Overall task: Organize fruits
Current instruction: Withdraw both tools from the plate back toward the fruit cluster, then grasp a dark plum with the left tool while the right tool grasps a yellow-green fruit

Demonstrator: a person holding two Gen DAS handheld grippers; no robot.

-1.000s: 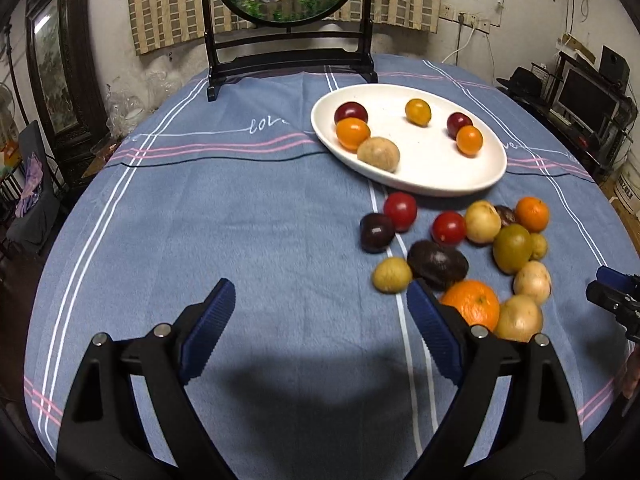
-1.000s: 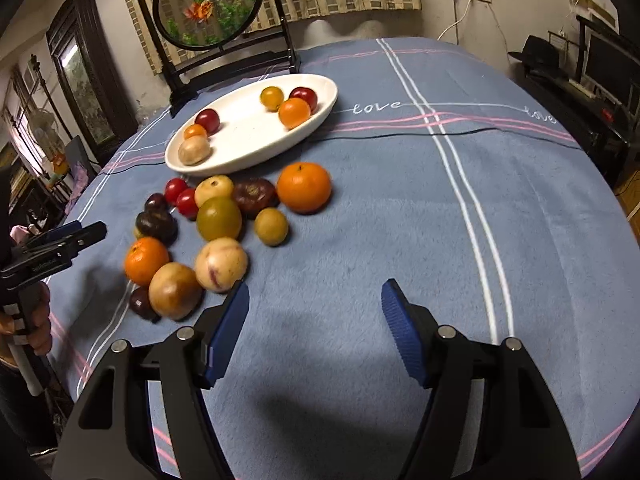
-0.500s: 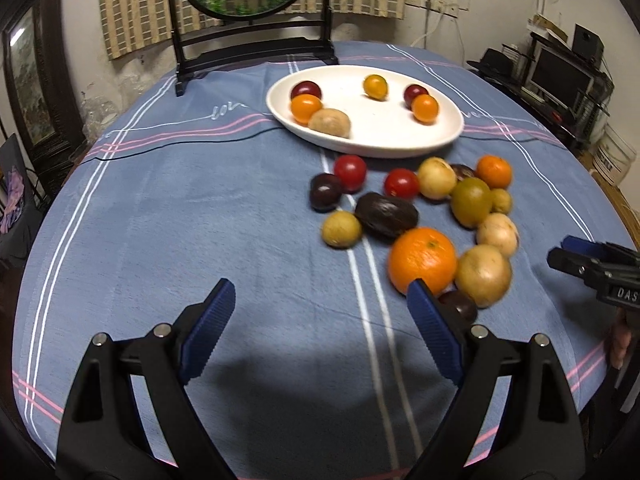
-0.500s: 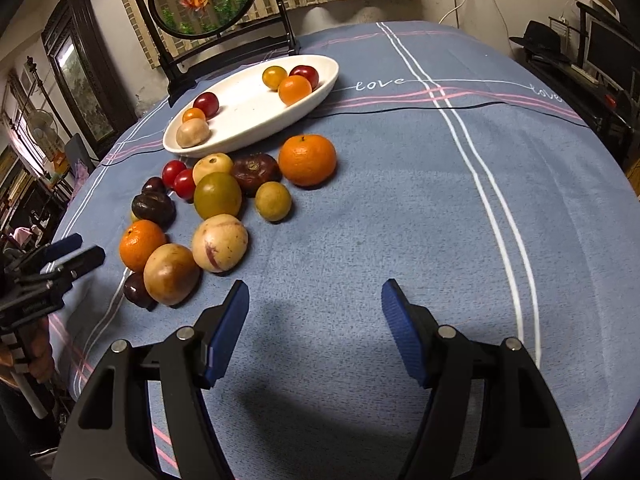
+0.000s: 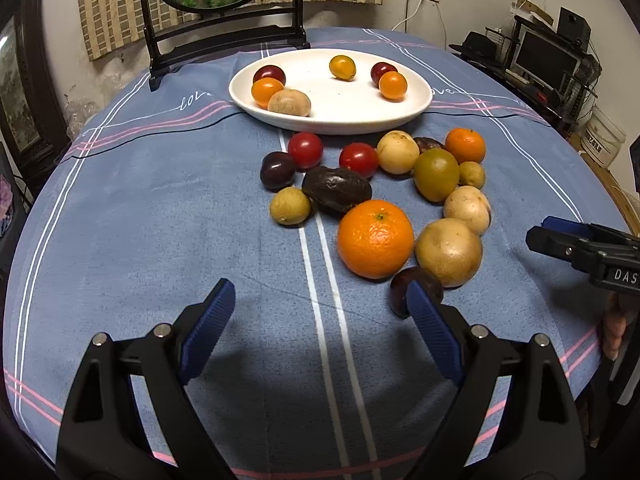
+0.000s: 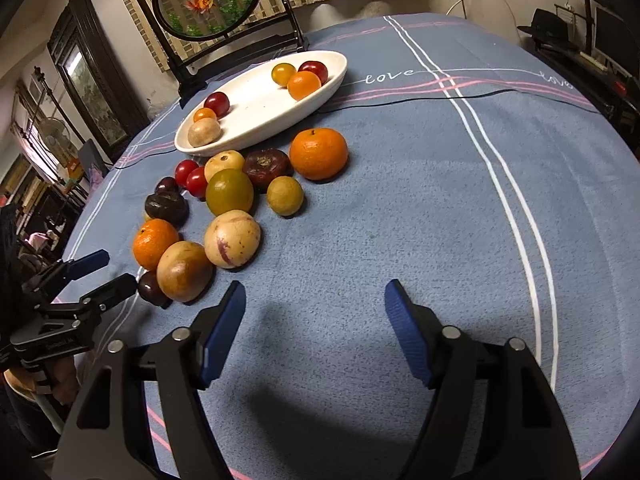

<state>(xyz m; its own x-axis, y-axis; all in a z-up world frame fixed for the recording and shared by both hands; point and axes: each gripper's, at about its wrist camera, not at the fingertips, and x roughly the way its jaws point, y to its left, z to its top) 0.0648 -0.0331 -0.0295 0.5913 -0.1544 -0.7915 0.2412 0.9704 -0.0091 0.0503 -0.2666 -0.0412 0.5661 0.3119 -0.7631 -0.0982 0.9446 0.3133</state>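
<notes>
While the table [image 5: 120,208] stretched wide beyond both sets of jaws, we saw the white plate [image 5: 416,108] far ahead of them, holding five fruits. Nearer lay the loose cluster: the big orange [image 5: 375,238] just ahead of the left gripper [image 5: 320,312], a tan round fruit [image 5: 448,251] beside it, and a small dark plum [image 5: 400,286] touching the tip of that gripper's right jaw. Our left jaws were spread wide and empty. The right gripper [image 6: 316,316] had just been opening, nothing between its jaws. We judged the left should centre on one fruit, straddle it without nudging neighbours, then squeeze gently.
</notes>
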